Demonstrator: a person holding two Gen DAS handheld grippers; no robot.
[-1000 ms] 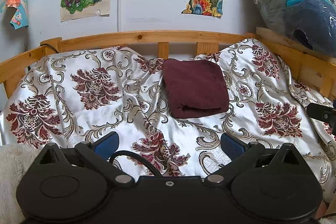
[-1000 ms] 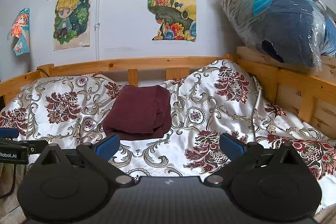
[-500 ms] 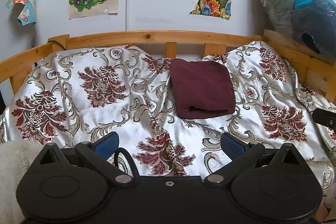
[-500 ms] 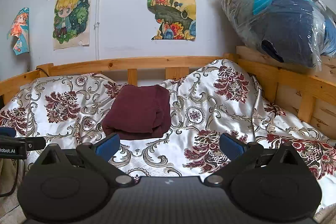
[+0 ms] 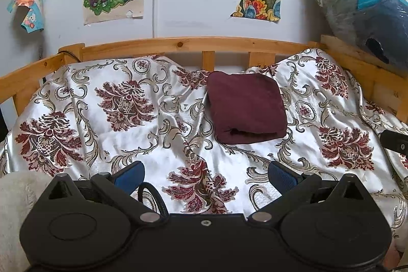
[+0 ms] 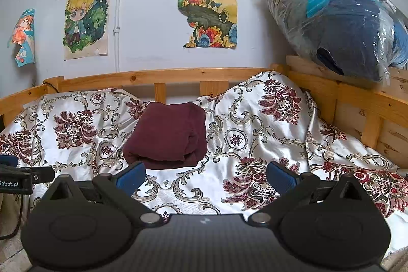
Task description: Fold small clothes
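A folded maroon garment [image 5: 246, 107] lies as a neat rectangle on the floral satin bedspread [image 5: 132, 139], near the far rail; it also shows in the right wrist view [image 6: 168, 137]. My left gripper [image 5: 205, 176] is open and empty, held above the bedspread well short of the garment. My right gripper [image 6: 206, 176] is open and empty too, its left fingertip [image 6: 131, 175] just in front of the garment's near edge. The left gripper's body shows at the left edge of the right wrist view [image 6: 15, 177].
A wooden bed rail [image 5: 193, 45] runs around the back and sides [image 6: 357, 103]. A plastic-wrapped blue bundle [image 6: 339, 27] with dark cloth on top sits on the right rail. Posters hang on the wall [image 6: 209, 9]. A white fluffy item [image 5: 12, 208] lies at the near left.
The left gripper has shifted a little left and back, so the garment sits further right in its view. The right gripper has barely moved. Both stay open.
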